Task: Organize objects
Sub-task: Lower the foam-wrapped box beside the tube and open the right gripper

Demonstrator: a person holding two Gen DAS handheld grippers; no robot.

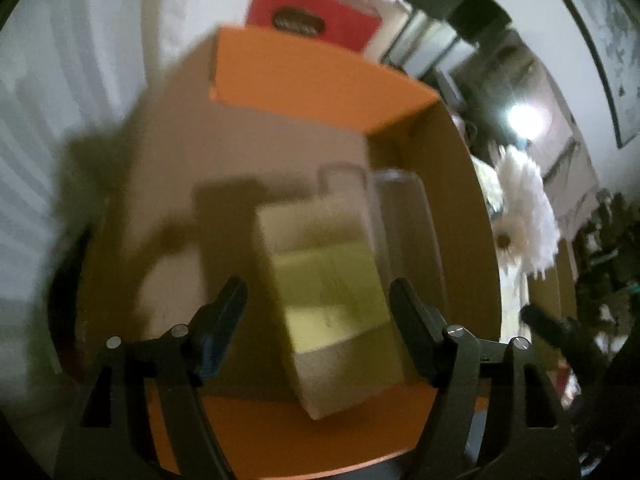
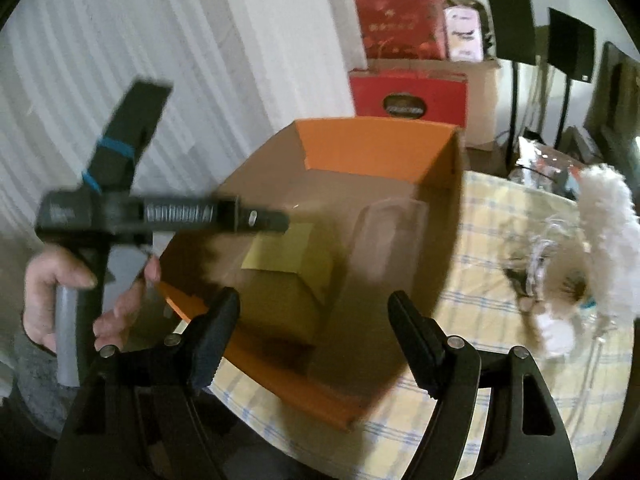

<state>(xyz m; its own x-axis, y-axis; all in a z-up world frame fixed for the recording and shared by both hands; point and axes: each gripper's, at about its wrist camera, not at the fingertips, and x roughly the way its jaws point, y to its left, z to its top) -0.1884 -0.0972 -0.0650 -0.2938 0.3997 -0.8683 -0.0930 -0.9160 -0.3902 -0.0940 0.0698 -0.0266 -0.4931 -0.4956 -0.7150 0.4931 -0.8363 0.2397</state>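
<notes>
An open orange cardboard box [image 1: 320, 80] stands on the table, also in the right wrist view [image 2: 380, 148]. Inside it lies a small brown carton with a yellow label [image 1: 332, 300], seen from the right too [image 2: 284, 280], beside a clear plastic container [image 1: 400, 216] that also shows in the right wrist view [image 2: 388, 236]. My left gripper [image 1: 318, 312] is open above the carton, one jaw on each side, not touching it. My right gripper [image 2: 314, 332] is open and empty over the box's near corner. The left gripper's body [image 2: 160, 216] shows at the box's left rim.
A table with a checked yellow cloth [image 2: 500, 220] carries the box. A white fluffy duster and clear wrapping [image 2: 592, 248] lie to the right. Red gift boxes [image 2: 408, 96] and cartons stand behind. White curtain on the left. Black stands at the back right.
</notes>
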